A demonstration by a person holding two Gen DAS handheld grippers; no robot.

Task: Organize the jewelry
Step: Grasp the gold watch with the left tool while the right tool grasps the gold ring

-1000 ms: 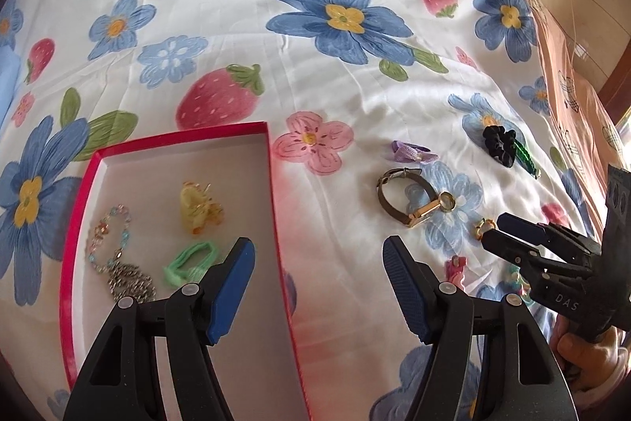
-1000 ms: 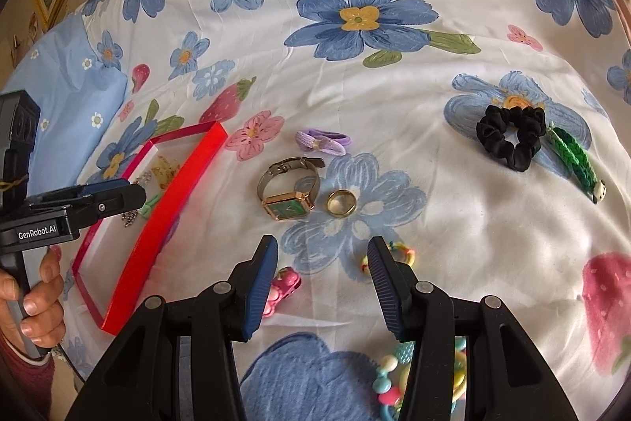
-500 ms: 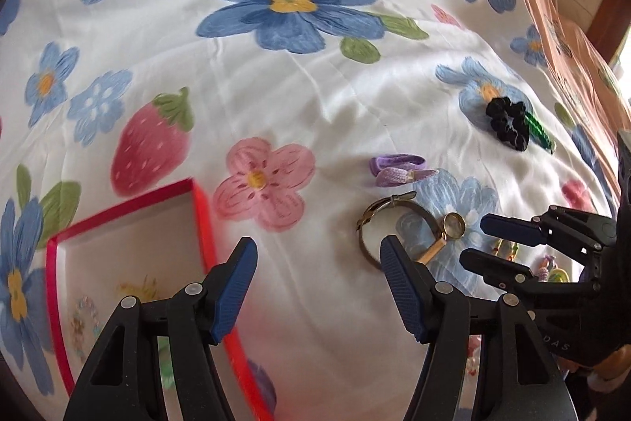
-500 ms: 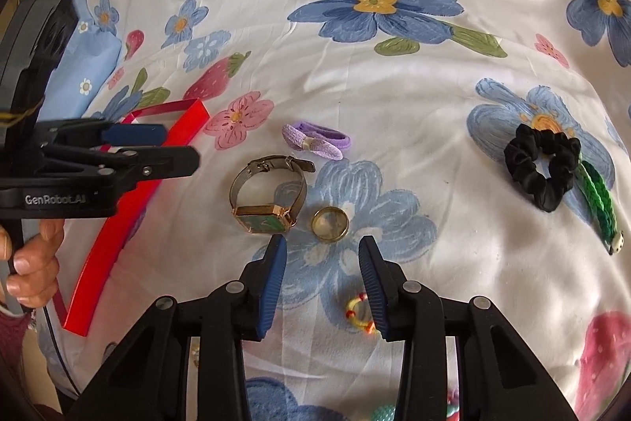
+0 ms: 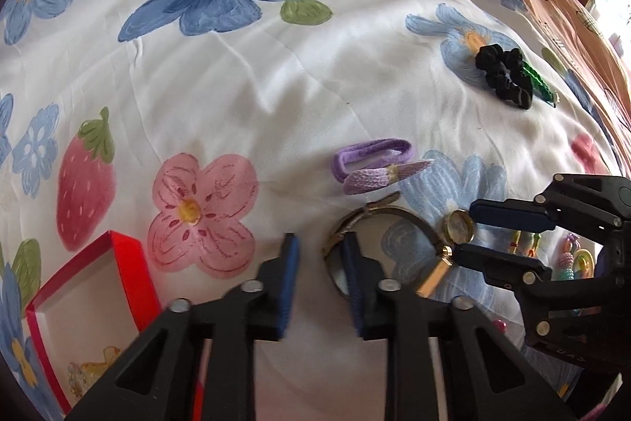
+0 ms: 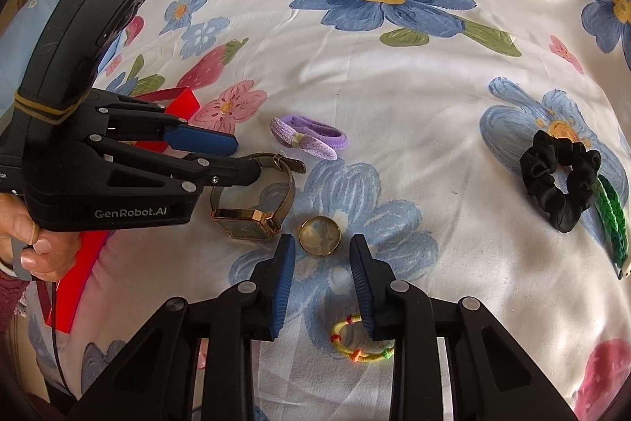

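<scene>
Red cardboard box (image 5: 130,275) sits at the lower left of my left view, and it already keeps a few small pieces, a yellow one (image 5: 104,358) among them; so I judge the sorting is begun but far from finished. My left gripper (image 5: 319,259) is partly open around the strap of the watch (image 6: 252,208), holding nothing yet. My right gripper (image 6: 321,263) is also partly open and empty, with the gold ring (image 6: 319,236) just ahead of its tips. Purple hair tie (image 6: 309,137), black scrunchie (image 6: 560,176) and yellow cord loop (image 6: 361,344) wait on the sheet.
</scene>
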